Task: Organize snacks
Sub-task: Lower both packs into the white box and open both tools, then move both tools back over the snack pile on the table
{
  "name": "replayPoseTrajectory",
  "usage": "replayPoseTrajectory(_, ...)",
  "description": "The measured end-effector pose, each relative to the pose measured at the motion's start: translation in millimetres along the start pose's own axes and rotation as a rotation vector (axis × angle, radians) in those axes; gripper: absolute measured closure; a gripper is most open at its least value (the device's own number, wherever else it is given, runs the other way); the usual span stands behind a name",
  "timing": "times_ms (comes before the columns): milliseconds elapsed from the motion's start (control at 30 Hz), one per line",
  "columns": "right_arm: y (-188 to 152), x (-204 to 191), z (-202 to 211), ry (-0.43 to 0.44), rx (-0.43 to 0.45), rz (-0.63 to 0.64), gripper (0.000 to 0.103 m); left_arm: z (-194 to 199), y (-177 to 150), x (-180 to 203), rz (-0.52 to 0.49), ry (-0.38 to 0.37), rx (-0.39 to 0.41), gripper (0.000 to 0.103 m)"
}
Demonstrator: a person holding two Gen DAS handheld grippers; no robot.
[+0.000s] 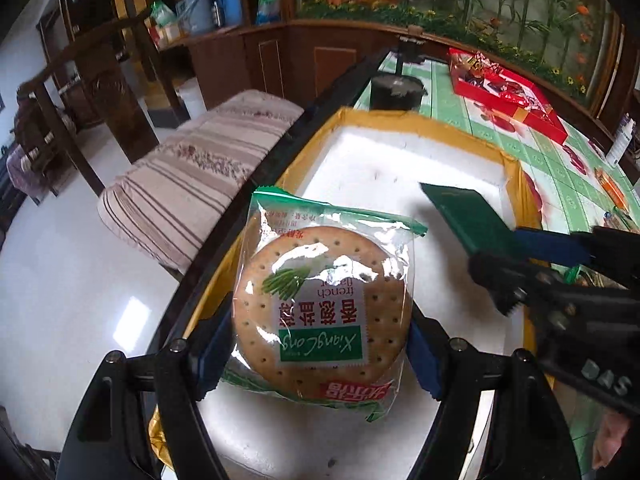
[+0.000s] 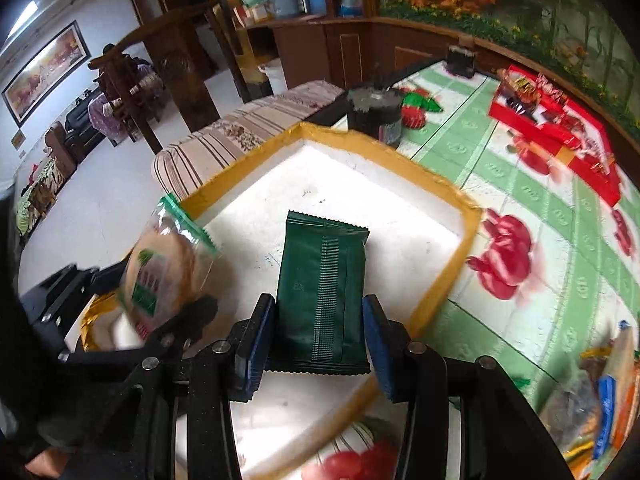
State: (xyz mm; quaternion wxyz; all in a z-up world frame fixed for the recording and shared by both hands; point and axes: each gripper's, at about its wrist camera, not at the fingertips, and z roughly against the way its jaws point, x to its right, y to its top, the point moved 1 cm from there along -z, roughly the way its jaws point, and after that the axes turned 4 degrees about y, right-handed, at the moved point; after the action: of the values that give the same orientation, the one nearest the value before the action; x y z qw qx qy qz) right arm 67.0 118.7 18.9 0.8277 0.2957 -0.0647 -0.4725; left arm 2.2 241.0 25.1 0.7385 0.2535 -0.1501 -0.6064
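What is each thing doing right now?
Left gripper: shut on cracker pack.
Cracker pack: sealed, held over the box.
Right gripper: shut on green packet.
Green packet: sealed, held over the box.
Box: open, nothing visible inside.
Red box: open, snacks inside.

cracker wrapper (image 1: 320, 308): glossy clear plastic | green packet (image 2: 322, 300): matt foil | tray (image 2: 360, 184): white foam

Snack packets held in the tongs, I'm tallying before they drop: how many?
2. The round cracker packet sits in the left tongs; the dark green packet sits in the right tongs. Both hang over the white box.
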Motion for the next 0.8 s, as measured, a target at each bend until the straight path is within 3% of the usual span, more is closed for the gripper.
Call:
replayPoseTrajectory(100, -1, -1, -10, -0.002, -0.017, 0.006, 0.055, -2, -5, -3, -0.006, 0.019, 0.0, 0.027)
replayPoseTrajectory(333, -7, -10, -21, -0.028, -0.022, 0.028, 0.054, 1, -17, -7, -0.015, -0.012, 0.014, 0.027)
replayPoseTrajectory(433, -10, -13, -19, -0.034, -0.023, 0.038, 0.053, 4, -21, -9, 0.0, -0.048, 0.022, 0.02)
replayPoseTrajectory(667, -34, -8, 21, 0.0, 0.054, 0.025, 0.053, 24, -34, -3, 0.024, -0.067, 0.051, 0.013)
replayPoseTrajectory(800, -60, 6, 58, 0.037, 0.127, -0.013, 0.053, 51, -44, 8, 0.04, -0.083, 0.117, 0.013)
